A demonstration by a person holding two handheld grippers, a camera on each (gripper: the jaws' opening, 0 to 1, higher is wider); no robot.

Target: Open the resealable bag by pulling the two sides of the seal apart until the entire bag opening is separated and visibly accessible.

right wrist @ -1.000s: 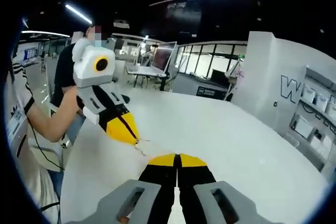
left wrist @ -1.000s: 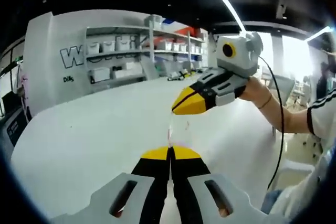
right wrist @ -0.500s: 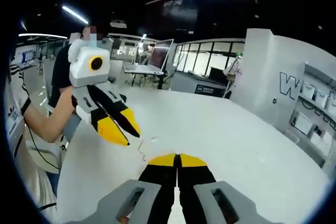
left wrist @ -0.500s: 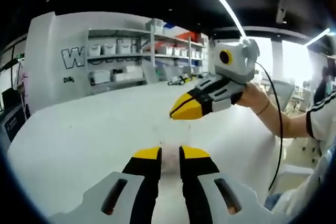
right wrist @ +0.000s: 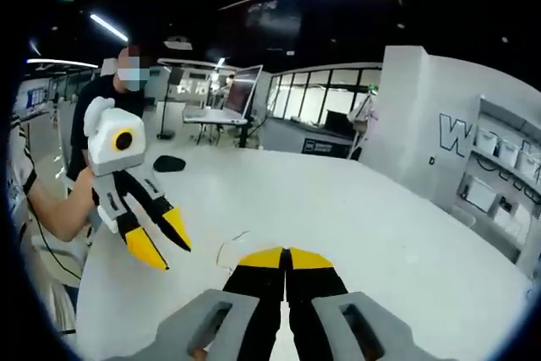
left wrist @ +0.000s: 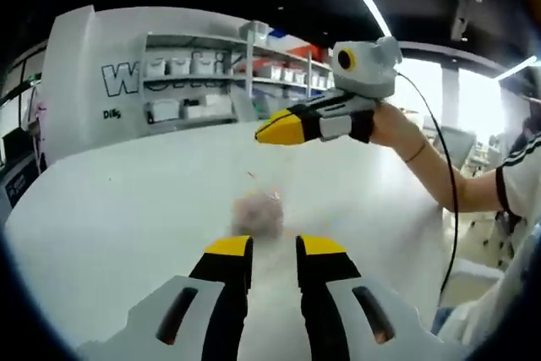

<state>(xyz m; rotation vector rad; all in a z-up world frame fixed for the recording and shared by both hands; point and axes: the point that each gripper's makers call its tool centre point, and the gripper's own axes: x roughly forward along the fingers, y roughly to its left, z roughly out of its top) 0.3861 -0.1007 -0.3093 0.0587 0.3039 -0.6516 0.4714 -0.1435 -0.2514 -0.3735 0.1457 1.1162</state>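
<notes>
The clear resealable bag (left wrist: pixel 258 211), with something pinkish inside, shows blurred just above the white table (left wrist: pixel 127 200) in front of my left gripper (left wrist: pixel 275 247), which is open and holds nothing. My right gripper (left wrist: pixel 261 134) comes in from the right above the bag with its jaws together. In the right gripper view my right gripper (right wrist: pixel 286 253) is shut, and a thin clear edge of the bag (right wrist: pixel 230 247) sticks out at the left of its tips. The left gripper (right wrist: pixel 162 243) hangs open at the left, apart from the bag.
Shelves with white bins (left wrist: pixel 203 82) stand against the wall beyond the table. A dark flat object (right wrist: pixel 169 163) lies near the table's far side, with desks and a monitor (right wrist: pixel 241 90) behind it. A person's arm (left wrist: pixel 431 162) and a black cable (left wrist: pixel 452 234) are at the right.
A second ago both grippers were shut on the bag's seal. My left gripper has opened, let go and drawn away. The right gripper has risen, staying shut with the bag's edge at its tips.
</notes>
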